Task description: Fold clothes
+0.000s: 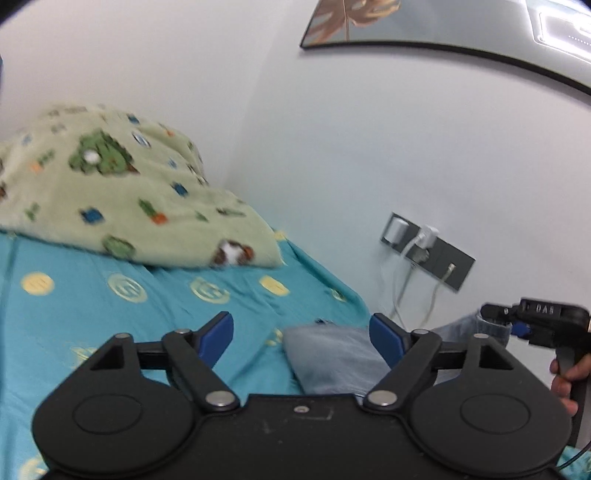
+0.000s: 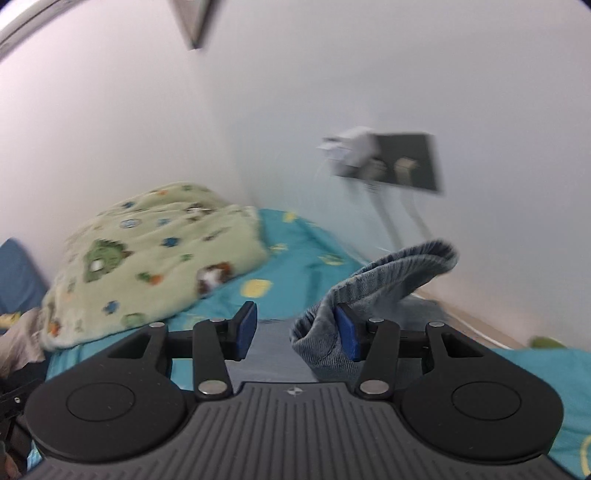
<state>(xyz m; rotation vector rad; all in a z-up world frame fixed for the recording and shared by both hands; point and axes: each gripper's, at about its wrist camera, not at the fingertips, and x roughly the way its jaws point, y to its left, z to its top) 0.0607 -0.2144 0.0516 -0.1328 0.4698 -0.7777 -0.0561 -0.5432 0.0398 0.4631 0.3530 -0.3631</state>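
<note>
A pair of light blue jeans (image 1: pixel 332 358) lies on the teal bed sheet (image 1: pixel 110 317), near the bed's right edge. My left gripper (image 1: pixel 301 332) is open and empty, just above the jeans. In the right wrist view a jeans hem (image 2: pixel 391 280) is draped over my right finger (image 2: pixel 347 332). My right gripper (image 2: pixel 297 325) is open, with the hem hooked on one pad only. The right gripper also shows in the left wrist view (image 1: pixel 517 321), at the far right beside the denim.
A green patterned fleece blanket (image 1: pixel 122 192) is heaped at the head of the bed. A grey socket panel with chargers and cables (image 1: pixel 424 247) is on the white wall. A framed picture (image 1: pixel 443 26) hangs above. A blue cushion (image 2: pixel 18 273) sits at left.
</note>
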